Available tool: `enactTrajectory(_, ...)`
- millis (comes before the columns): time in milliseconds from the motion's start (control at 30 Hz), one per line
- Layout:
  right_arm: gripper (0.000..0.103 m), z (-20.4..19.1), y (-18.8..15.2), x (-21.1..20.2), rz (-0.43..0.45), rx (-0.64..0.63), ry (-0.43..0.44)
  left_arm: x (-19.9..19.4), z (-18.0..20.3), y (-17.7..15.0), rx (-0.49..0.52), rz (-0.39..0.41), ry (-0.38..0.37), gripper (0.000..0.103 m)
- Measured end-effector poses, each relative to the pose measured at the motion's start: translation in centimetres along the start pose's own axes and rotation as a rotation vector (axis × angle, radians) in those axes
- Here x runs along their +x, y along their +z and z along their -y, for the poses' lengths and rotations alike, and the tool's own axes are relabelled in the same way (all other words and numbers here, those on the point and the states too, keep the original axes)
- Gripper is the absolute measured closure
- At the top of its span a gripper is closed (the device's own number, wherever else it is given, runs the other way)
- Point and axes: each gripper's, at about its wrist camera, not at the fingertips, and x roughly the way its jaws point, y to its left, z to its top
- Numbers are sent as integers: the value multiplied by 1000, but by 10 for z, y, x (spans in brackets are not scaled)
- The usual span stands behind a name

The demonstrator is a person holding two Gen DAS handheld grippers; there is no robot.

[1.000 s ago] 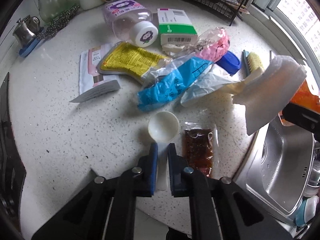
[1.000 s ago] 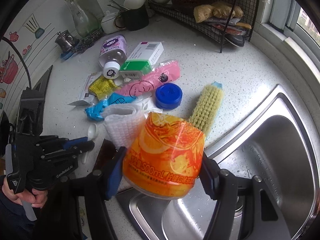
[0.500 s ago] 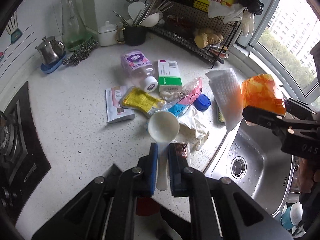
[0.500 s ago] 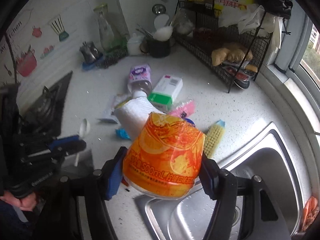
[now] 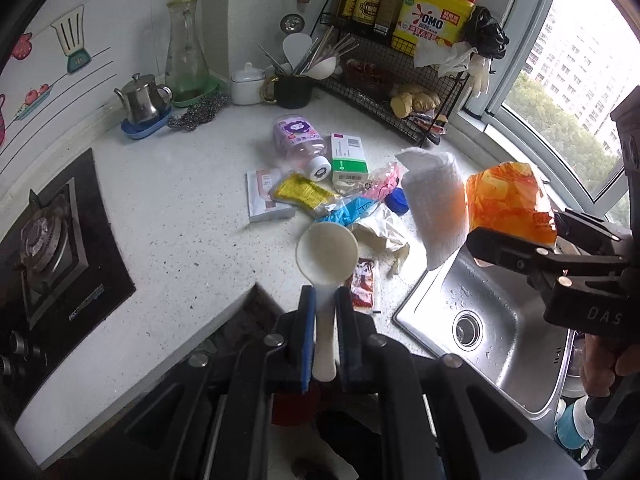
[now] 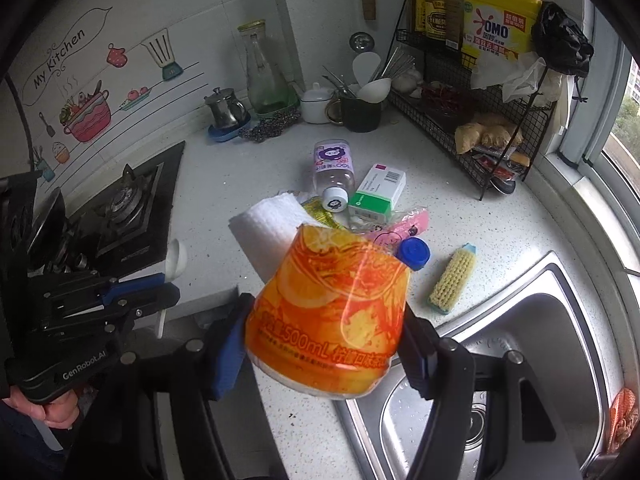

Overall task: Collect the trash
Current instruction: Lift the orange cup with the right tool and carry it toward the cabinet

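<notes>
My left gripper (image 5: 325, 300) is shut on the handle of a white plastic spoon (image 5: 327, 250) and holds it above the counter's front edge. It also shows in the right wrist view (image 6: 160, 286). My right gripper (image 6: 326, 344) is shut on an orange plastic bottle (image 6: 332, 312) with a white paper towel (image 6: 270, 236) stuck to it, held over the sink edge. The bottle (image 5: 508, 204) and towel (image 5: 436, 208) also show in the left wrist view. Trash lies on the white counter: a pink bottle (image 5: 298, 142), a green box (image 5: 348, 156), a yellow packet (image 5: 302, 192), a sauce sachet (image 5: 364, 286).
A steel sink (image 5: 492, 320) lies at the right. A gas hob (image 5: 52, 240) sits at the left. A black wire rack (image 5: 404, 80) with bottles stands at the back. A blue cap (image 6: 414, 252) and a scrub brush (image 6: 452, 280) lie near the sink.
Both grippers have risen and pulled back from the counter with their loads. The spoon went from just above the counter to high above its front edge. The bottle and towel rose with the right gripper.
</notes>
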Motion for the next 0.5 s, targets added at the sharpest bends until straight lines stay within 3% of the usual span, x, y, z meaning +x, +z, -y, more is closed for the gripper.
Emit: enactTrajectory(500, 40, -111, -75, -60, 49, -76, 62, -103, -40, -126, -51, 25, 66, 94)
